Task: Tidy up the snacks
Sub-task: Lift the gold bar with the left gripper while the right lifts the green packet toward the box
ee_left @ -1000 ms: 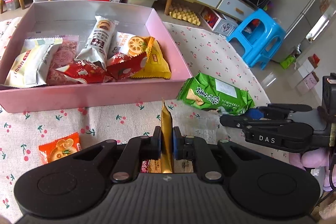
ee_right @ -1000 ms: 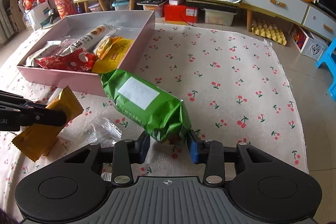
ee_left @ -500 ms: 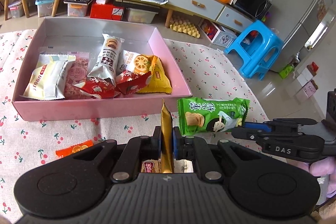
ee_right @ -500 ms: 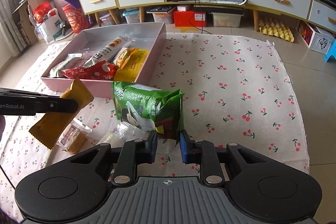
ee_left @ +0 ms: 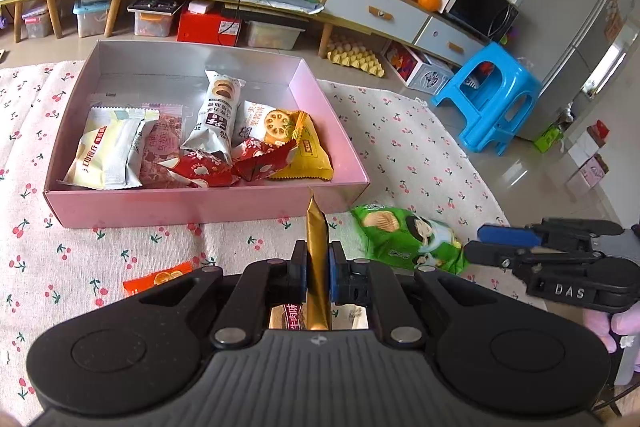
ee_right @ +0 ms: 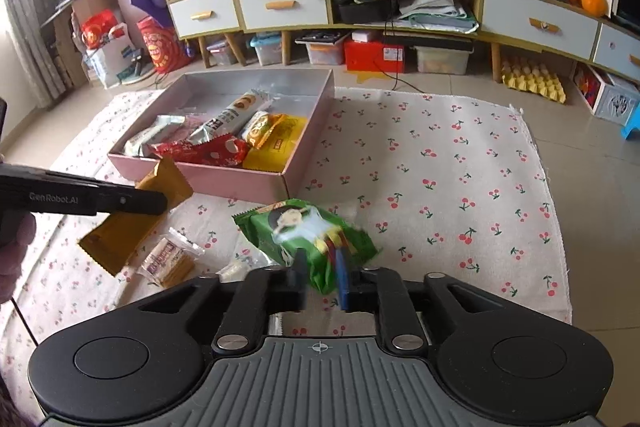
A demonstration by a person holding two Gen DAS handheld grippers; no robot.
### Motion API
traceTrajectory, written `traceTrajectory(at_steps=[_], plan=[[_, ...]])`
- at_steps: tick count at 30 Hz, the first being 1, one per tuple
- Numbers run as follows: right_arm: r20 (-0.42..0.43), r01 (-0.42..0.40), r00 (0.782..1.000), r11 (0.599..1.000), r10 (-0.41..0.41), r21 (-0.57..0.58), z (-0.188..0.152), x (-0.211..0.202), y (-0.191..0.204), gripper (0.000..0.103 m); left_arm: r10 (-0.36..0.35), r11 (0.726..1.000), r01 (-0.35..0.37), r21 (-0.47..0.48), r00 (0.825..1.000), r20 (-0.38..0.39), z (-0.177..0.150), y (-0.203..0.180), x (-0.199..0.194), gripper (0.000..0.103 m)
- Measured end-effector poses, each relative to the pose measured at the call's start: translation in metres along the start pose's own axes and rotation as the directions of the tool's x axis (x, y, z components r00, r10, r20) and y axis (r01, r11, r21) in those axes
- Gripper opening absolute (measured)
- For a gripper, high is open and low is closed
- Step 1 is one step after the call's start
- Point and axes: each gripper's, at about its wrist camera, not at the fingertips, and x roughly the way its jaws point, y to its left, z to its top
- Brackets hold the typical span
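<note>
Cherry-print cloth point(ee_right: 440, 155) covered the floor, with the pink box point(ee_left: 208, 205) on it already holding roughly 6 packets. Your right gripper point(ee_right: 319, 281) had the green chip bag point(ee_right: 308, 235) pinched 0.5 s earlier; at this moment its jaws were spread and the bag, blurred, lay loose on the cloth just in front of the box's near corner, so it was released outside and likely needs a re-grab. Your left gripper point(ee_left: 318, 269) stayed pressed on the gold packet point(ee_left: 317, 267), held upright just short of the box wall. 1 orange packet point(ee_left: 158, 277) and 1 clear-wrapped biscuit pack point(ee_right: 170, 259) remained on the cloth.
</note>
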Motion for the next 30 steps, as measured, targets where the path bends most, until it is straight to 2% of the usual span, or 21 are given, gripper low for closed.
traceTrajectory(at_steps=[2,7,13,15,19,24,30], plan=[[0.010,0.020,1.000,0.999,-0.019,-0.042,-0.001,0.006,0.004,0.085,0.000,1.000,0.000,0.001,1.000,-0.008,0.000,-0.001,0.002,0.009],[-0.037,0.032,0.999,0.992,-0.037,-0.125,0.000,0.032,0.009,0.085,-0.009,1.000,0.008,-0.002,1.000,-0.025,-0.002,-0.001,0.006,0.009],[-0.084,0.037,0.995,0.989,-0.049,-0.140,-0.001,0.064,0.008,0.085,-0.002,1.000,0.002,-0.003,0.999,-0.039,-0.004,0.002,0.011,0.009],[-0.093,0.015,0.995,0.991,-0.028,-0.130,-0.004,0.069,0.007,0.078,-0.001,1.000,0.001,-0.005,0.999,-0.043,-0.004,0.003,0.011,0.009],[-0.086,0.012,0.996,0.991,-0.024,-0.137,-0.005,0.066,0.011,0.072,0.010,1.000,-0.010,0.002,0.999,-0.038,-0.004,0.002,0.008,0.009],[-0.096,-0.023,0.995,0.993,0.011,-0.118,-0.005,0.056,0.012,0.057,0.019,1.000,-0.019,0.009,0.999,-0.027,-0.004,0.001,0.005,0.009],[-0.076,-0.036,0.997,0.996,0.030,-0.084,-0.001,0.038,0.011,0.050,0.026,0.999,-0.026,0.032,1.000,-0.005,-0.003,-0.002,-0.003,0.009]])
